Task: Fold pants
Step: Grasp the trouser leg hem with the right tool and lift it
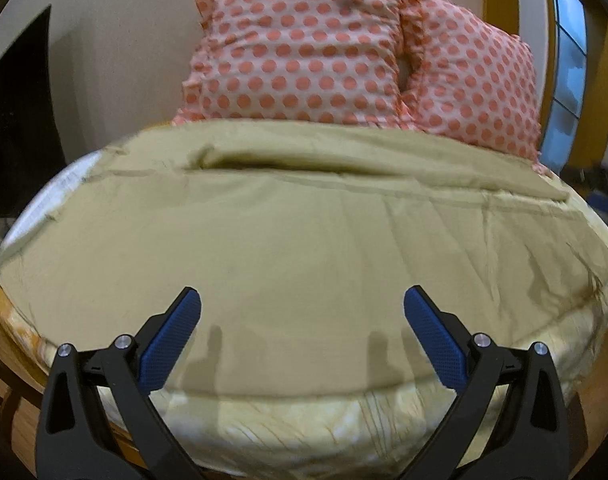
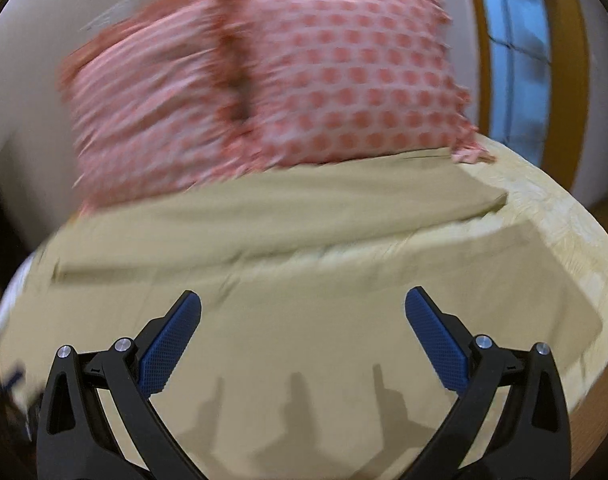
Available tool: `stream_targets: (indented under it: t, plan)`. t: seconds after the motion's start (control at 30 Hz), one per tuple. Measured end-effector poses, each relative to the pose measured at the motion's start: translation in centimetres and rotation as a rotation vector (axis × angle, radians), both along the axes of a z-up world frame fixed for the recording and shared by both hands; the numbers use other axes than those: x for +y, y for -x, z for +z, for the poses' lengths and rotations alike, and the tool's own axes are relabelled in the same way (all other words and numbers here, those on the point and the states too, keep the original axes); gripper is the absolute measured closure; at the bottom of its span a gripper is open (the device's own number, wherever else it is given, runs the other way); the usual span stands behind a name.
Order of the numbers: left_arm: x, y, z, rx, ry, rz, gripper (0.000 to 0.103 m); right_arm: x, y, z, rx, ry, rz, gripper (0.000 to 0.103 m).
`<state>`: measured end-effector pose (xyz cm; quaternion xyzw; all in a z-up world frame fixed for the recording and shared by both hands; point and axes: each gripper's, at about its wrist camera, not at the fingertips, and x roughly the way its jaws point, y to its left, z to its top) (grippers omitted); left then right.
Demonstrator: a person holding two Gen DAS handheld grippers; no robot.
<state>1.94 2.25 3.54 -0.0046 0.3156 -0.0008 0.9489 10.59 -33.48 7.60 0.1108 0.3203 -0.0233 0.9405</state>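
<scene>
Khaki-olive pants [image 1: 304, 232] lie spread flat across the bed, with a fold ridge near the far edge by the pillows. They also fill the right wrist view [image 2: 296, 280], which is motion-blurred. My left gripper [image 1: 302, 300] is open and empty, hovering just above the pants near the bed's front edge. My right gripper [image 2: 303, 300] is open and empty, above the near part of the pants. Both grippers have blue pads and cast shadows on the cloth.
Two pink pillows with orange dots [image 1: 300, 48] [image 2: 344, 80] lean against the wall behind the pants. A pale yellow bedsheet [image 1: 304, 420] [image 2: 564, 240] shows at the bed's edges. A wooden bed frame [image 1: 8, 332] lies at left. A window [image 1: 568, 60] is at right.
</scene>
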Motion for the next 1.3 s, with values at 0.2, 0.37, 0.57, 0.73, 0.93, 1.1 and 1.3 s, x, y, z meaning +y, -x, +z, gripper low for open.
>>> stream_targets:
  t: [0.2,0.37,0.57,0.73,0.93,1.1,1.3]
  plan:
    - [-0.3,-2.1,2.3,-0.053,-0.041,0.026,0.002,-7.3,-15.5,-0.5,0.183,-0.143,-0.247,0.014]
    - [-0.4,-4.1,2.9,-0.063,-0.056,0.039,0.002,-11.1,-25.1,-4.2,0.307,-0.200,-0.435,0.026]
    - [0.0,-6.2,2.1,-0.034,-0.084,0.061,0.002,-11.8,-30.7,-7.3,0.369,-0.082,-0.539,0.026]
    - [0.6,-6.7,1.6,-0.022,-0.074,0.068,0.002,-12.0,-29.8,-8.7,0.300,0.053,-0.550,0.073]
    - [1.7,-5.5,2.4,-0.056,-0.042,0.061,0.002,-16.3,-22.1,-8.4,0.093,-0.329,-0.429,0.098]
    - [3.8,-4.7,3.6,-0.096,0.049,0.048,0.002,-17.6,-10.4,-7.6,-0.090,-0.510,-0.294,0.099]
    - [6.8,-5.5,6.4,-0.160,0.067,0.042,0.002,-14.7,-0.8,-8.8,-0.061,-0.616,-0.284,0.098]
